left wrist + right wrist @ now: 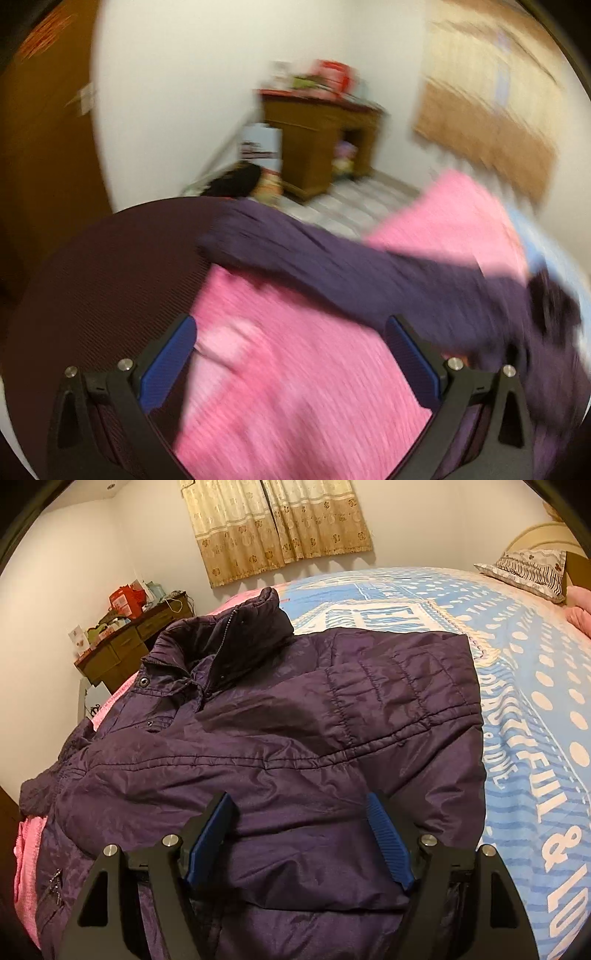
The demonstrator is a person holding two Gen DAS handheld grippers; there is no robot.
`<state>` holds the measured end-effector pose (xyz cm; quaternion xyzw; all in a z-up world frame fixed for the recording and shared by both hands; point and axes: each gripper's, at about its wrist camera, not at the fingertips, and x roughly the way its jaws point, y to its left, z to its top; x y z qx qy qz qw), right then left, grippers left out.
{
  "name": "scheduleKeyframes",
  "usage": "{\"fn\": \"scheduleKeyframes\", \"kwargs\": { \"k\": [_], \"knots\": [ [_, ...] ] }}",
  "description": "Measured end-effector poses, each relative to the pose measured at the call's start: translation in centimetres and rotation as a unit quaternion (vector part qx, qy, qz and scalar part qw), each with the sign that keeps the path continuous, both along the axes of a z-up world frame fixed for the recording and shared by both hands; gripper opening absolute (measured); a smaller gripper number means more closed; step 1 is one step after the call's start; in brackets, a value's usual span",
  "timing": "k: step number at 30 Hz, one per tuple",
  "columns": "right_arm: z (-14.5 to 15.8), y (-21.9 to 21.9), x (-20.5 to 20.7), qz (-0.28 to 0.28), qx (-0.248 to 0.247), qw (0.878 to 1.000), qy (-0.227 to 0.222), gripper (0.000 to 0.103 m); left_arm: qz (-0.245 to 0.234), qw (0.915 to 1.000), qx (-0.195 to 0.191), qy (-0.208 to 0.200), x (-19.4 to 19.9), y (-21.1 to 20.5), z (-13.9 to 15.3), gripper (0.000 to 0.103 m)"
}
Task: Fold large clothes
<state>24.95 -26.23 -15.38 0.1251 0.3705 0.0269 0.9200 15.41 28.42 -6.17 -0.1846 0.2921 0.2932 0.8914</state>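
A large dark purple padded jacket (pixel 277 720) lies front up on the bed, collar toward the far left, one sleeve folded across its chest. My right gripper (pixel 299 801) hovers over the jacket's lower part, open, with the fabric below its blue pads (pixel 388 842) and nothing pinched. In the blurred left wrist view, the jacket's other sleeve (pixel 351 273) stretches across a pink blanket (pixel 295 387). My left gripper (pixel 291 325) stands wide open above the pink blanket, just in front of that sleeve, holding nothing.
The bed has a blue and white patterned cover (pixel 535 701) and a pillow (pixel 528 572) at the far right. A cluttered wooden desk (pixel 122 650) stands against the wall beyond the bed. A dark maroon surface (pixel 92 277) and a wooden door (pixel 37 147) lie left.
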Motion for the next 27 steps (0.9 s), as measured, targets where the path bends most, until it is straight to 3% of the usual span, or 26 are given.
{"fn": "scheduleKeyframes", "kwargs": {
  "k": [2,5,11,16,18,20,21,22,23,24,26,27],
  "knots": [
    [0.0,-0.1,-0.1,0.0,0.001,1.0,-0.001,0.077,0.055,0.9975,-0.035,-0.029,-0.1,4.0,0.1,0.103],
    [0.0,-0.1,-0.1,0.0,0.001,1.0,-0.001,0.077,0.085,0.9919,-0.077,-0.055,0.4,7.7,-0.5,0.103],
    [0.0,0.0,-0.1,0.0,0.0,1.0,0.0,0.078,0.056,0.9769,-0.201,-0.045,5.0,10.5,-4.3,0.103],
    [0.0,0.0,-0.1,0.0,0.0,1.0,-0.001,0.078,0.056,0.9694,-0.235,-0.042,7.9,10.0,-5.7,0.103],
    [0.0,-0.1,-0.1,0.0,0.001,1.0,-0.001,0.078,0.062,0.9588,-0.275,-0.035,8.7,10.1,-6.9,0.1],
    [0.0,0.0,-0.1,0.0,0.001,1.0,-0.001,0.078,0.062,0.9479,-0.311,-0.028,9.4,10.0,-8.4,0.089],
    [0.0,0.0,-0.1,0.0,0.001,1.0,-0.001,0.078,0.064,0.9474,-0.313,-0.023,9.6,9.9,-8.8,0.083],
    [0.0,-0.1,-0.1,0.0,0.001,1.0,-0.001,0.078,0.067,0.9534,-0.293,-0.025,9.6,9.6,-8.5,0.074],
    [0.0,0.0,-0.1,0.0,0.001,1.0,-0.001,0.078,0.067,0.9622,-0.263,-0.021,9.8,9.3,-8.2,0.05],
    [0.0,-0.1,-0.1,0.0,0.001,1.0,-0.001,0.078,0.062,0.9689,-0.239,-0.009,10.3,9.0,-8.1,0.044],
    [0.0,-0.1,-0.1,0.0,0.003,1.0,-0.002,0.078,0.06,0.9703,-0.234,-0.007,10.6,9.0,-8.2,0.023],
    [0.0,-0.1,-0.1,0.0,0.004,1.0,-0.002,0.078,0.061,0.9701,-0.234,-0.017,10.6,8.9,-8.1,0.018]
  ]
}}
